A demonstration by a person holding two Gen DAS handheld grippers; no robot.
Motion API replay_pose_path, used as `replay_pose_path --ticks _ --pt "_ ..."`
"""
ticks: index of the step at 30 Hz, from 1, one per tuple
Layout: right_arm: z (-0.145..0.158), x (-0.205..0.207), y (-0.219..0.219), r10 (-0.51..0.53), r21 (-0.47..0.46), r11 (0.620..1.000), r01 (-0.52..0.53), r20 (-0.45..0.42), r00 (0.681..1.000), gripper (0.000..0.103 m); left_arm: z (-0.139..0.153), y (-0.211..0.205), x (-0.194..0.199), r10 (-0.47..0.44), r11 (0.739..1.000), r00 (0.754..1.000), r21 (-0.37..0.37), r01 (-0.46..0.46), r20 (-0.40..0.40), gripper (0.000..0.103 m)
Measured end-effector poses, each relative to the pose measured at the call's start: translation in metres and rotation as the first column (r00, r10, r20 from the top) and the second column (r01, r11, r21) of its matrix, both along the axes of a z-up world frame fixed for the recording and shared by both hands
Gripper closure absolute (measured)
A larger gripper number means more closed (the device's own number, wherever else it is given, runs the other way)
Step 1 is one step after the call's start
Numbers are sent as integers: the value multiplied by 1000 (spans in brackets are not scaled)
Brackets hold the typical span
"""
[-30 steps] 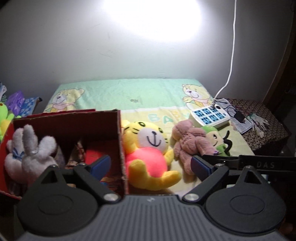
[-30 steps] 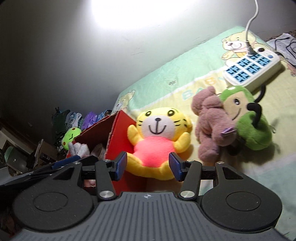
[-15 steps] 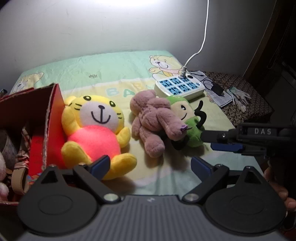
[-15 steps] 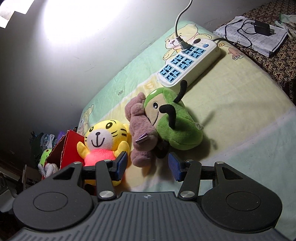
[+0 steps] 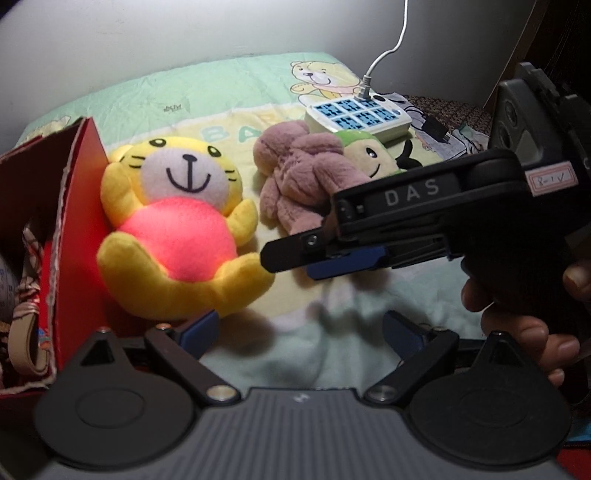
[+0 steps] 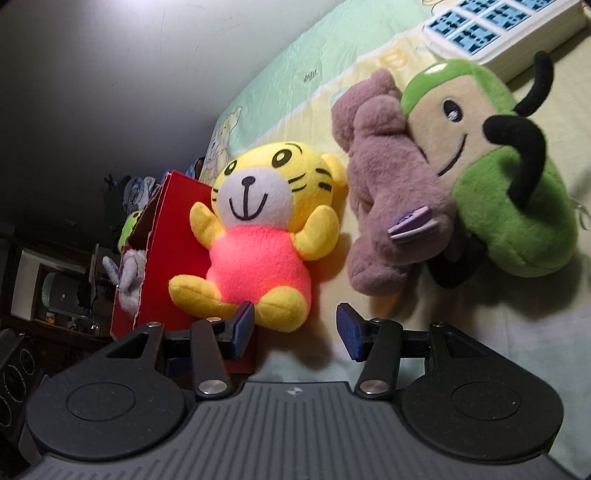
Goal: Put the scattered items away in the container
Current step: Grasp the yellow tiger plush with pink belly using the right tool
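My left gripper (image 5: 299, 334) and right gripper (image 6: 294, 330) (fingers apart, nothing between) hover just beside the tiger toy (image 6: 258, 240).

A plain pale wall (image 5: 184, 29) stands behind the bed, lit by a bright patch near the top. The bed carries a green and yellow sheet (image 5: 221, 92) printed with bears. Dark wooden furniture (image 6: 48, 288) stands in shadow past the bed's far end.
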State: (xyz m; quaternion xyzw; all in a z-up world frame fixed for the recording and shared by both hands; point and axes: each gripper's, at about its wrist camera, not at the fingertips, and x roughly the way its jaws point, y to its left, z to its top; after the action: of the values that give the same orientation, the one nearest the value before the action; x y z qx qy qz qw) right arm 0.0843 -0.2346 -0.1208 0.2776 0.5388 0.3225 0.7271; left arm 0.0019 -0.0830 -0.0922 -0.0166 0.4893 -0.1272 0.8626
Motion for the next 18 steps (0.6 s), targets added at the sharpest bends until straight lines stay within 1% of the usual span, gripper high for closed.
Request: replay_pose_path --ticks 2,4,7,8,10,11,12,18 --pt "-3 4 9 29 1 1000 -29 -16 999 49 -2 3 3 13 1000 1000 -13 -13 -15 7" --pt "-3 7 19 54 -11 998 -54 -6 999 48 -1 5 4 22 999 1000 -27 -23 -20 7" --pt "-9 16 33 88 -39 995 -88 -4 996 47 -1 8 4 43 999 999 -23 -44 -27 7" --pt "-12 19 36 89 -49 995 -90 -18 996 48 -2 9 5 50 998 998 -28 -51 -35 7" --pt "-20 22 40 115 -41 992 -118 -61 991 54 -2 10 4 54 998 997 -38 -56 -46 7" --pt "-23 22 41 128 -24 991 -130 -74 989 66 -2 9 3 54 998 997 -33 -55 -46 7" --pt "-23 22 41 134 -12 991 -135 -76 988 68 -2 8 3 54 998 998 -29 -55 -44 7" --pt "-17 18 30 136 -11 991 -137 -57 989 74 1 6 0 57 998 998 -27 -58 -38 7"
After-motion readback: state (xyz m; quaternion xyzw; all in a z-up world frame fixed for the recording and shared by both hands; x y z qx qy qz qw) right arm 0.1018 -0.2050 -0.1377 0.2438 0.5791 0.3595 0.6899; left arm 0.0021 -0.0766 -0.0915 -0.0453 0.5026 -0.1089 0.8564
